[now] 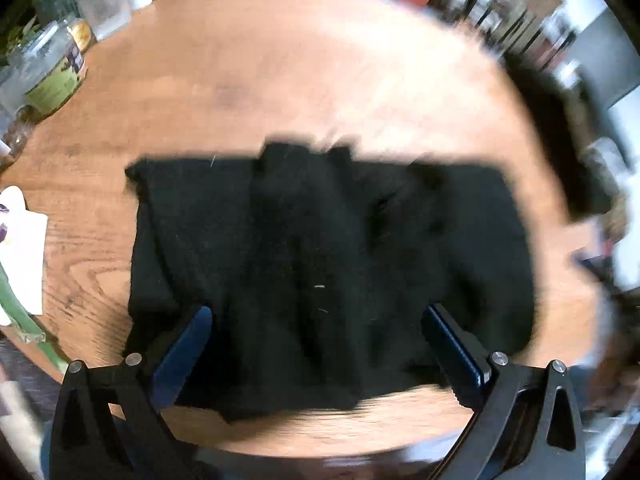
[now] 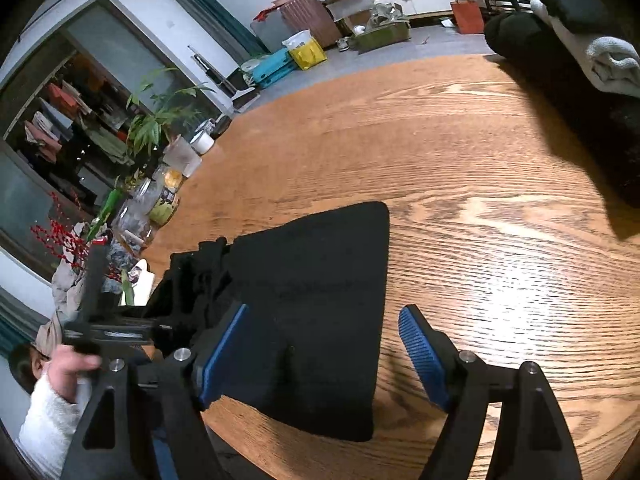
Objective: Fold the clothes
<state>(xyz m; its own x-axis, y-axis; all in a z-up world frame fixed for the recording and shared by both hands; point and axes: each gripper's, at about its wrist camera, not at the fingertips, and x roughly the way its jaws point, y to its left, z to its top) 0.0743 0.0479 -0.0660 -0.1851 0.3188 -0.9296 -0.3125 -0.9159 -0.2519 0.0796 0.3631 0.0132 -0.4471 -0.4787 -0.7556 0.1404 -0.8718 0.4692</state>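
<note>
Near the table's (image 2: 480,152) front edge lies the black garment (image 1: 320,264), folded flat. Left gripper (image 1: 316,320) and right gripper (image 2: 324,340) hover wide, empty, probably released for regrasping.

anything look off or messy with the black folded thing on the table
Mostly tidy. The black folded garment lies flat on the round wooden table, but its left end is bunched and lumpy, unlike the smooth right side. Both the left gripper and right gripper are open, clear of it.
</note>
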